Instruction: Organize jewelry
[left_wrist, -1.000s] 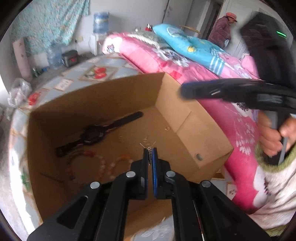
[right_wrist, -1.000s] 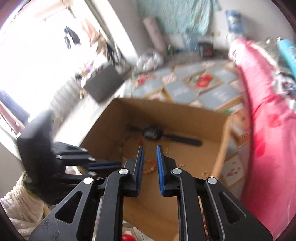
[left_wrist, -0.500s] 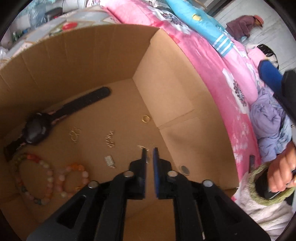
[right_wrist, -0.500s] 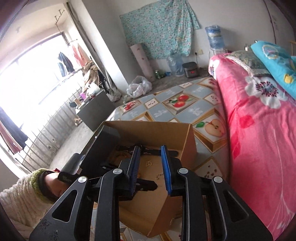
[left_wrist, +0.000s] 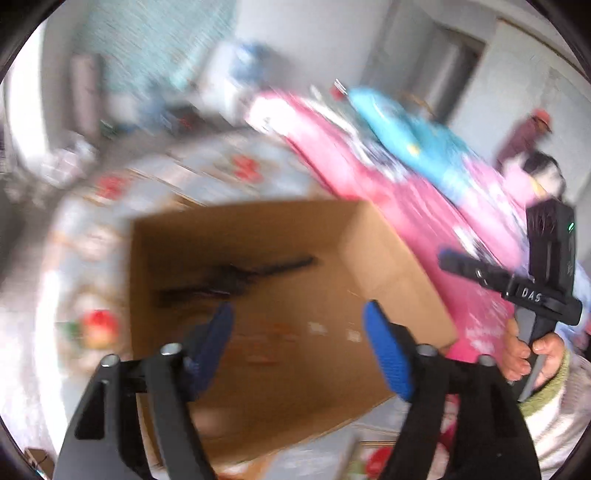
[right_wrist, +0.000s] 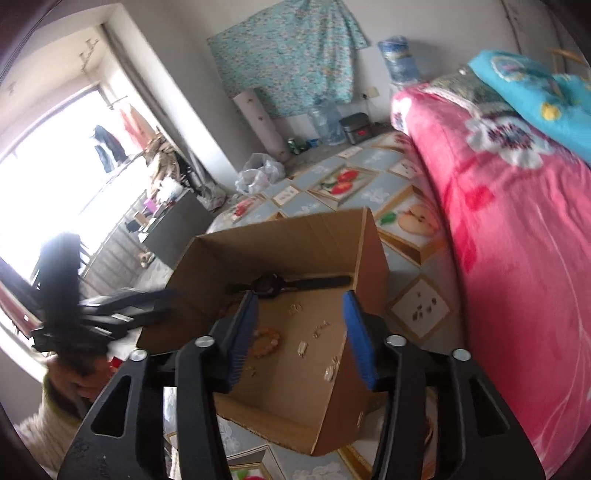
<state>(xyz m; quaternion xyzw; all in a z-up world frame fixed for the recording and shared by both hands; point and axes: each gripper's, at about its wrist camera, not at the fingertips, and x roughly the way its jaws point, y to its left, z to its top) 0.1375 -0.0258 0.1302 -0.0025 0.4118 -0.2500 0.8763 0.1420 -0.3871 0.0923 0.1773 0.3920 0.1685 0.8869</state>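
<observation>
Now, in the left wrist view, everything is blurry. The left hand-held gripper (left_wrist: 297, 347) is low in the middle of the frame, and its jaws are opening wide with nothing between them. Behind it sits the cardboard box (left_wrist: 388, 258), with a dark smear inside that looks like the black watch (left_wrist: 236, 277). The small jewelry bits are too blurry to pick out here. At the right edge, a hand (left_wrist: 528, 354) holds the right hand-held gripper. In the right wrist view, things are sharp. The right hand-held gripper (right_wrist: 301, 336) is low in the middle, its jaws are opening about halfway, and it holds nothing. The box (right_wrist: 280, 240) fills the middle of the frame, and the watch (right_wrist: 288, 285) lies along its far wall. An orange bead bracelet (right_wrist: 266, 341) and tiny earrings (right_wrist: 320, 329) lie loose on the box bottom. What could go wrong? The earrings are very small and thin, so the wide pads might slide over them or push them into a corner. A bump on the light box could tip it. The box sits on a floor (right_wrist: 373, 192) with fruit pictures, next to a bed with a pink blanket (right_wrist: 517, 240). A bright window (right_wrist: 55, 155) is at the upper left.
</observation>
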